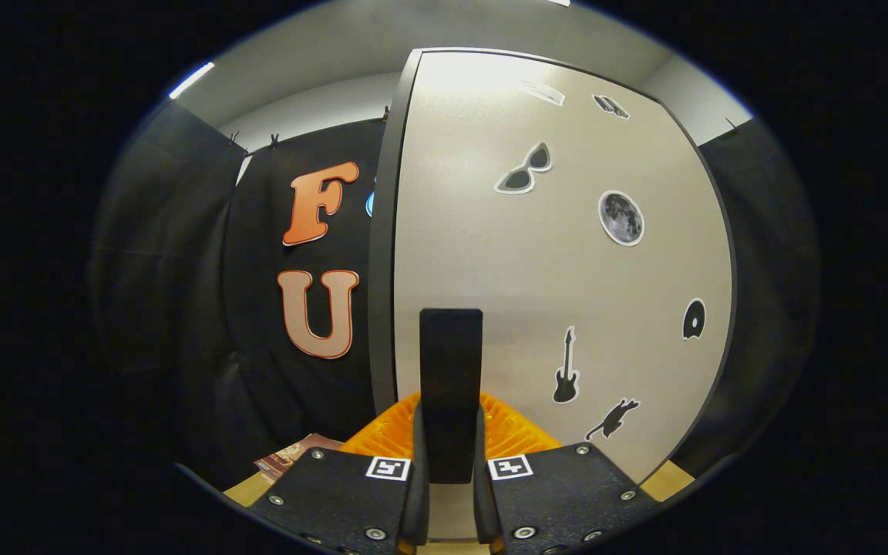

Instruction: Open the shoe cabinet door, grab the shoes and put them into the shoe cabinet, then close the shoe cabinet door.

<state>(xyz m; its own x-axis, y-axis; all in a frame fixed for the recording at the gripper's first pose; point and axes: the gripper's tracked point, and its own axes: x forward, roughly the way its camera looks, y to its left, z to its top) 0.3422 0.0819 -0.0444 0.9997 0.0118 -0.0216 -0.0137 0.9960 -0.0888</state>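
At lower centre the gripper [451, 462] pinches the dark upright handle [451, 370] of the cabinet door [567, 270]: a stiff, light, hinged panel, best pulled by that handle.

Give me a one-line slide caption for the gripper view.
Tongs shut on the black handle of the sticker-covered shoe cabinet door.

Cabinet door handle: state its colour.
Black. The handle stands upright on the pale cabinet door, gripper shut on it, in the gripper view.
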